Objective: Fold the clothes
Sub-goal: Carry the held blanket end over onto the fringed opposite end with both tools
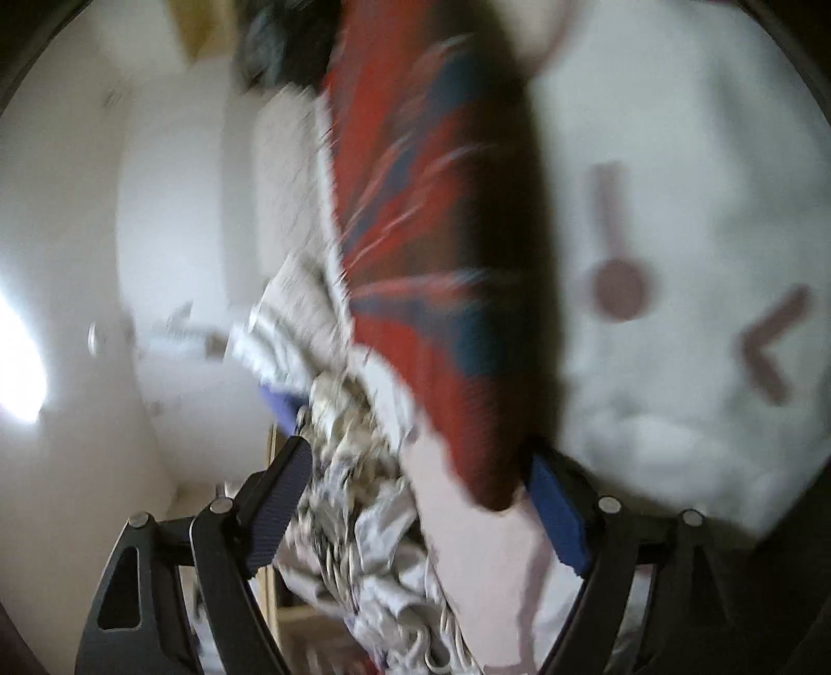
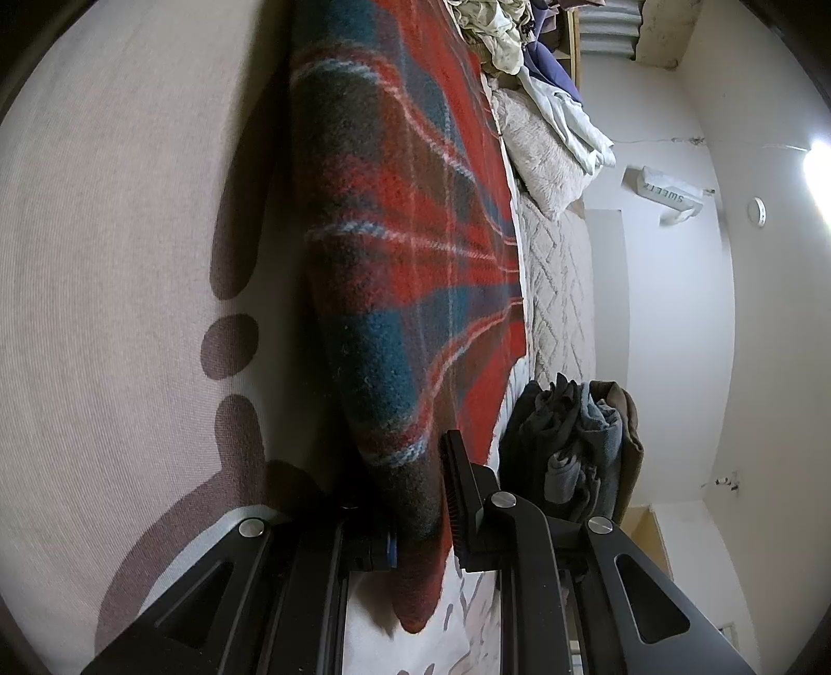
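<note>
We look along each claw, rolled sideways, close against the red plaid blanket [image 1: 426, 218] [image 2: 415, 249], which both views share.

Fuzzy, seemingly woollen plaid blanket [image 2: 405, 249].

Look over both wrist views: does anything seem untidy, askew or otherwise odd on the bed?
Yes. A heap of crumpled, unfolded clothes lies at the far end of the bed, unlike the neat dark folded stack. The red plaid blanket is pinched only by the right gripper; the left gripper stands open.

A home bedroom: patterned bedspread [image 2: 555, 270], heaped laundry [image 2: 550, 93], white walls [image 2: 675, 311].
</note>
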A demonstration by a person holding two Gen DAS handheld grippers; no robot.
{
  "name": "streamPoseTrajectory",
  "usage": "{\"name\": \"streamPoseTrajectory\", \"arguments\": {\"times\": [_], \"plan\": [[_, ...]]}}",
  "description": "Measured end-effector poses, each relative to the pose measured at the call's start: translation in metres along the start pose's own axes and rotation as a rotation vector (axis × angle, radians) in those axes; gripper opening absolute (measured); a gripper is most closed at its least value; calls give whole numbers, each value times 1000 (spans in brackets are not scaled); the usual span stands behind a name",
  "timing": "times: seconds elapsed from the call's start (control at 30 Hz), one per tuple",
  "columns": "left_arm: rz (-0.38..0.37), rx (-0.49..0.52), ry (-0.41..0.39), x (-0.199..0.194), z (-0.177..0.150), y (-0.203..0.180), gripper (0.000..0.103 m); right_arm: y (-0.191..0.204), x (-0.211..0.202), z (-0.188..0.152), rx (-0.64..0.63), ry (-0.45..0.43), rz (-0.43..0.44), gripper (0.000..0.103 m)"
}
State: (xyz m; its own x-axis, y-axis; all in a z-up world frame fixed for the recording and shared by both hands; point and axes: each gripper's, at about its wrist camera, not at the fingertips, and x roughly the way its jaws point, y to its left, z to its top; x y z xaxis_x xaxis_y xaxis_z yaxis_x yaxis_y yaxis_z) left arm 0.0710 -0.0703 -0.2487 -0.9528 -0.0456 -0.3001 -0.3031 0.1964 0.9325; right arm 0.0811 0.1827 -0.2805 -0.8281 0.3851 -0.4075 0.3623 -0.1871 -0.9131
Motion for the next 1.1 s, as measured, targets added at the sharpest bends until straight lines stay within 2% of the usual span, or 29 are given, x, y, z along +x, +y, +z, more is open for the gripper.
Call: {"name": "streamPoseTrajectory", "arguments": {"times": [0.07, 0.17, 0.3, 0.33, 0.37, 0.43, 0.47, 0.53, 0.63, 0.87, 0.97, 1.1], "plan": [[18, 38, -28, -2, 8, -4, 82, 0, 0, 0, 1, 0, 1, 20], [4, 9, -29, 2, 17, 2, 82, 0, 0, -1, 3, -3, 3, 20], [7, 19, -37, 6, 26, 3, 83, -1, -1, -1, -5, -7, 1, 20], [-12, 11, -30, 6, 28, 3, 75, -1, -2, 0, -22, -9, -6, 20], [-40, -1, -19, 6, 29, 5, 51, -3, -2, 1, -28, -9, -4, 20], [-94, -15, 17, 13, 28, 7, 23, -7, -1, 2, -29, -2, 18, 20], [-114, -17, 30, 16, 27, 7, 15, -9, 1, 3, -23, 6, 39, 14], [-143, -44, 46, 17, 26, 9, 8, -11, 1, 3, -43, 6, 70, 9], [-168, -129, 63, 16, 25, 26, 7, -15, -2, 3, -83, 4, 94, 6], [-189, -349, 99, 17, 23, 86, 6, -93, -15, 7, 27, 23, 42, 6], [-160, -434, 87, 1, 18, 113, 6, -121, -26, 7, 46, 23, 15, 6], [-141, -508, 61, -34, 4, 139, 6, -138, -53, 0, 75, 32, 32, 6]]}}
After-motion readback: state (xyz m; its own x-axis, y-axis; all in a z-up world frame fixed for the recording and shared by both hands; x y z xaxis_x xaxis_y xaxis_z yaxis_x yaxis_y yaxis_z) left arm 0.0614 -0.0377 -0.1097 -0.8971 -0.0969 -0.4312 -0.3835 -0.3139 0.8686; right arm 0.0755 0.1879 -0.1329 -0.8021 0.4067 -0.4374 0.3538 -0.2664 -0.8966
